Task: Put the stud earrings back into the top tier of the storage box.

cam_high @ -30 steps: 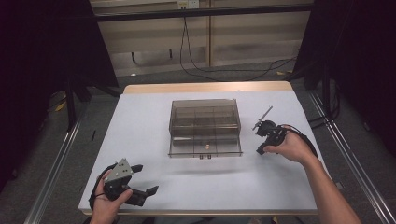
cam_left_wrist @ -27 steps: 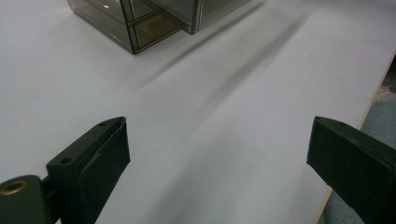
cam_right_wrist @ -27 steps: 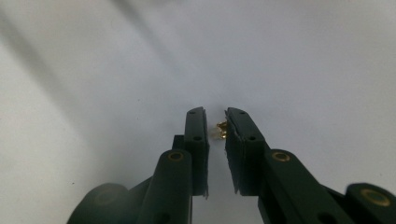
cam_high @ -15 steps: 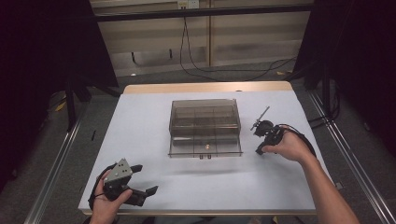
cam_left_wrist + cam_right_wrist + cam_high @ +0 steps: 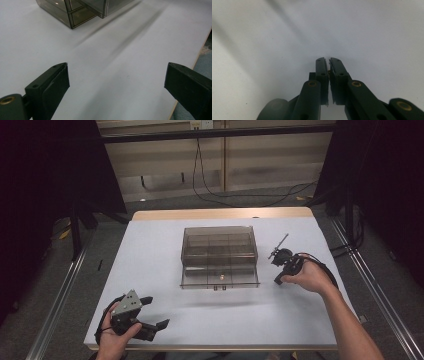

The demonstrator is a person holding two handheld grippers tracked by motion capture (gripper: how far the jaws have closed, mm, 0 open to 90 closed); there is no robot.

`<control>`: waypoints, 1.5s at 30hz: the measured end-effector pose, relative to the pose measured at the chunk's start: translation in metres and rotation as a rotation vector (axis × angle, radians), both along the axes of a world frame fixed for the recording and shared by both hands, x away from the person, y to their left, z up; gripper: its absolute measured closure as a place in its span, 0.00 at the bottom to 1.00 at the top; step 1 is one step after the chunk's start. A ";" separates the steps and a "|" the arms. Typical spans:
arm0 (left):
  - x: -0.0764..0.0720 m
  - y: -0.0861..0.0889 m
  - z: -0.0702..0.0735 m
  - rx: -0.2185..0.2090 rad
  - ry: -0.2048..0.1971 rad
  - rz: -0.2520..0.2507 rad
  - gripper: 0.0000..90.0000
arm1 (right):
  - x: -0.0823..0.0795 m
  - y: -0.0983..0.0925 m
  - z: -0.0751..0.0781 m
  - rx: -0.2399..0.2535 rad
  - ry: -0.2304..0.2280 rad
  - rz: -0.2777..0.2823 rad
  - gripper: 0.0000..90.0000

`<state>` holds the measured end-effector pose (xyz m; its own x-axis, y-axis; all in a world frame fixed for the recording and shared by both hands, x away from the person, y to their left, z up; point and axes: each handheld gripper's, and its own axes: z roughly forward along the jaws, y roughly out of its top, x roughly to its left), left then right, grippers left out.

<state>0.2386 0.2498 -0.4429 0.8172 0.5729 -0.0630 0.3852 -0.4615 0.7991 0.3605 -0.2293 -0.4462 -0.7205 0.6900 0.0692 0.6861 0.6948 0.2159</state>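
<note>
The clear plastic organizer box point(image 5: 220, 256) sits mid-frame on the white table point(image 5: 160, 245). Right of it, the right gripper point(image 5: 278, 281) points down, jaws pressed together on nothing visible. Lower left, the left gripper point(image 5: 152, 312) gapes wide. Closed jaws could skid off the box's slick wall and shove it.

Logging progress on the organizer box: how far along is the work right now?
Done: nothing visibly; the smoky organizer box sits mid-table, its front drawer slightly out. In hand: the right tool, beside the box, has just closed its jaws, nothing between them. The left tool rests open near the table edge. Left: any work on the box.
</note>
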 end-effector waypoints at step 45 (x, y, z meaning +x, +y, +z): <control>0.000 0.000 -0.001 -0.004 0.006 0.002 0.06 | -0.027 -0.005 0.039 0.156 -0.058 0.026 0.97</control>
